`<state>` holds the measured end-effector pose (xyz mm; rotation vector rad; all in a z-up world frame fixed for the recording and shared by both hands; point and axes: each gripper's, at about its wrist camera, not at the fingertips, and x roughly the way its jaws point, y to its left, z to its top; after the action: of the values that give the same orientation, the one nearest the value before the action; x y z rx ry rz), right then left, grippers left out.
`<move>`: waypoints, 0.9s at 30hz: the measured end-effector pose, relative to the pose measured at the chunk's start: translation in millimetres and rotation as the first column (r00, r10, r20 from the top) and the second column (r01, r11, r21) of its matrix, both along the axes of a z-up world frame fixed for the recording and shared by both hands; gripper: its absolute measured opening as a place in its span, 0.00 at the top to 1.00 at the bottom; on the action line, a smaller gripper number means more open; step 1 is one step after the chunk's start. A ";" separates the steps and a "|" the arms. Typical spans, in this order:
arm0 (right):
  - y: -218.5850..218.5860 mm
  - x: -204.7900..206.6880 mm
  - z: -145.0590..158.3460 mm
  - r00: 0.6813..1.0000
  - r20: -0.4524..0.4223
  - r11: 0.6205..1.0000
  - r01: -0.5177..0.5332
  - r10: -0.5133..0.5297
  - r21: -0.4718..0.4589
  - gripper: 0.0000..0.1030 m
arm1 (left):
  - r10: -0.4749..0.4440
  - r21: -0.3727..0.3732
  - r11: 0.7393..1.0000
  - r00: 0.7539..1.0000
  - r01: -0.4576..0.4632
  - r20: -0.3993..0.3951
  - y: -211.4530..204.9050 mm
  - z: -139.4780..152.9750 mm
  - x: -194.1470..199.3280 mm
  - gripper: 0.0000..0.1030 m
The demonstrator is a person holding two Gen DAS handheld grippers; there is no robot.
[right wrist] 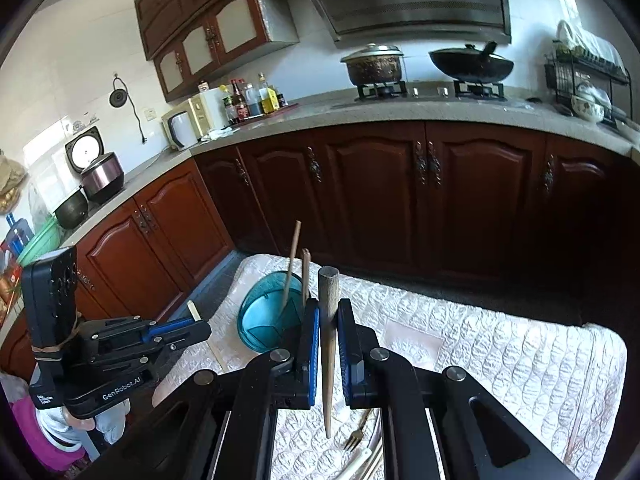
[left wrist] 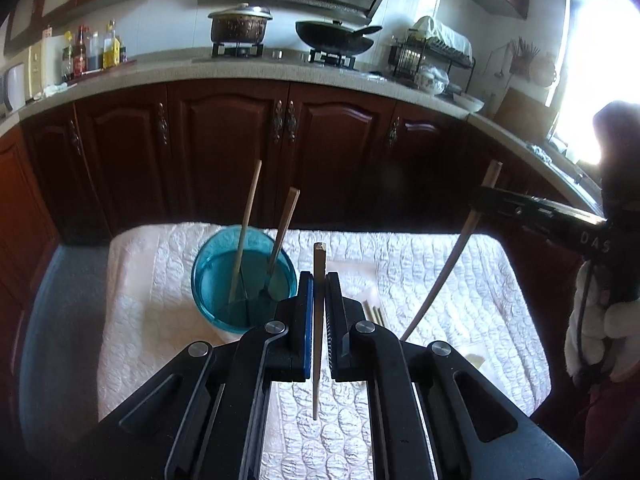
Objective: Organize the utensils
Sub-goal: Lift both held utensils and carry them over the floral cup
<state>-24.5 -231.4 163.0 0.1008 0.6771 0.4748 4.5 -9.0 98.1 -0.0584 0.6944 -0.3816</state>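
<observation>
The counter (left wrist: 460,280), under a white quilted cloth, carries a blue tub (left wrist: 242,276) near its far left corner, with two utensil handles already leaning inside. The left claw (left wrist: 319,320) is pinched on one upright chopstick (left wrist: 319,300); the right claw (right wrist: 329,344) is pinched on another chopstick (right wrist: 329,320). A fork (right wrist: 354,434) and more sticks lie at the near edge. Best, I'd say, to bring each tip over the tub's rim before letting go, one side at a time.

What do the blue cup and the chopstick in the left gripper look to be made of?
Blue cup: likely clear tinted plastic, glossy; the utensils show through its wall. Chopstick in the left gripper: likely wood or bamboo, matte tan with a squared end.
</observation>
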 end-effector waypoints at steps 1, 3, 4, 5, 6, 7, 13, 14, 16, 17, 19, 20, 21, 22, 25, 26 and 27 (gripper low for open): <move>2.2 0.2 2.1 1.000 0.005 1.000 -0.005 0.005 -0.002 0.92 | 0.002 -0.002 1.000 1.000 -0.002 0.006 1.2 4.1 -1.1 0.96; 6.2 1.0 6.7 1.000 0.013 1.000 -0.012 0.012 -0.002 0.92 | 0.007 -0.011 1.000 1.000 -0.007 0.020 6.4 13.7 -2.0 0.96; 7.8 1.3 8.3 1.000 0.016 1.000 -0.015 0.015 -0.001 0.92 | 0.010 -0.018 1.000 1.000 -0.010 0.025 9.2 19.1 -1.6 0.96; 10.4 2.3 10.7 1.000 0.020 1.000 -0.019 0.019 -0.002 0.92 | 0.015 -0.026 1.000 0.999 -0.014 0.031 12.3 25.0 -1.0 0.96; 12.0 2.4 12.9 0.999 0.024 1.000 -0.022 0.022 -0.003 0.92 | 0.020 -0.031 0.999 0.999 -0.019 0.038 14.7 29.3 -0.4 0.96; 13.6 4.0 15.2 0.999 0.028 1.000 -0.024 0.025 -0.003 0.92 | 0.027 -0.033 0.999 0.998 -0.026 0.050 17.3 34.8 -0.4 0.96; 25.0 8.6 28.7 0.998 0.049 0.999 -0.046 0.046 0.000 0.92 | 0.080 -0.050 0.996 0.989 -0.074 0.122 33.4 64.6 2.4 0.96; 27.6 10.1 31.1 0.997 0.052 0.999 -0.049 0.049 0.001 0.92 | 0.087 -0.053 0.995 0.988 -0.080 0.130 35.8 68.5 3.7 0.96; 32.3 13.1 35.2 0.997 0.059 0.999 -0.054 0.054 0.001 0.92 | 0.111 -0.059 0.993 0.982 -0.104 0.150 42.0 76.1 8.6 0.96; 33.7 14.7 36.8 0.997 0.060 0.998 -0.055 0.055 0.002 0.92 | 0.123 -0.061 0.992 0.980 -0.114 0.157 45.0 78.6 11.4 0.96; 39.2 20.4 41.3 0.996 0.067 0.999 -0.054 0.053 0.008 0.92 | 0.145 -0.064 0.989 0.975 -0.136 0.171 51.0 83.6 18.3 0.96; 40.5 21.7 42.9 0.996 0.070 0.998 -0.054 0.053 0.011 0.92 | 0.156 -0.064 0.987 0.971 -0.147 0.180 53.7 85.6 20.8 0.96; 42.9 24.7 44.9 0.996 0.074 0.998 -0.054 0.053 0.014 0.92 | 0.169 -0.060 0.985 0.967 -0.160 0.190 56.2 87.3 24.6 0.96; 46.8 28.5 47.3 0.995 0.081 0.999 -0.052 0.050 0.016 0.92 | 0.179 -0.058 0.984 0.964 -0.171 0.195 58.0 87.7 27.8 0.96; 55.8 40.7 51.3 0.995 0.091 0.999 -0.046 0.044 0.022 0.92 | 0.206 -0.059 0.978 0.959 -0.199 0.192 64.4 84.2 41.5 0.96; 58.2 43.7 51.1 0.995 0.094 0.999 -0.041 0.039 0.021 0.92 | 0.218 -0.054 0.976 0.957 -0.212 0.193 65.4 81.6 46.3 0.96; 62.1 48.5 50.8 0.995 0.096 0.999 -0.033 0.032 0.018 0.92 | 0.228 -0.050 0.974 0.955 -0.222 0.192 66.1 79.6 50.6 0.96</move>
<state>24.0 -169.4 213.8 0.0849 0.5807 0.5144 55.0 57.1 177.7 -0.1235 0.4805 -0.1745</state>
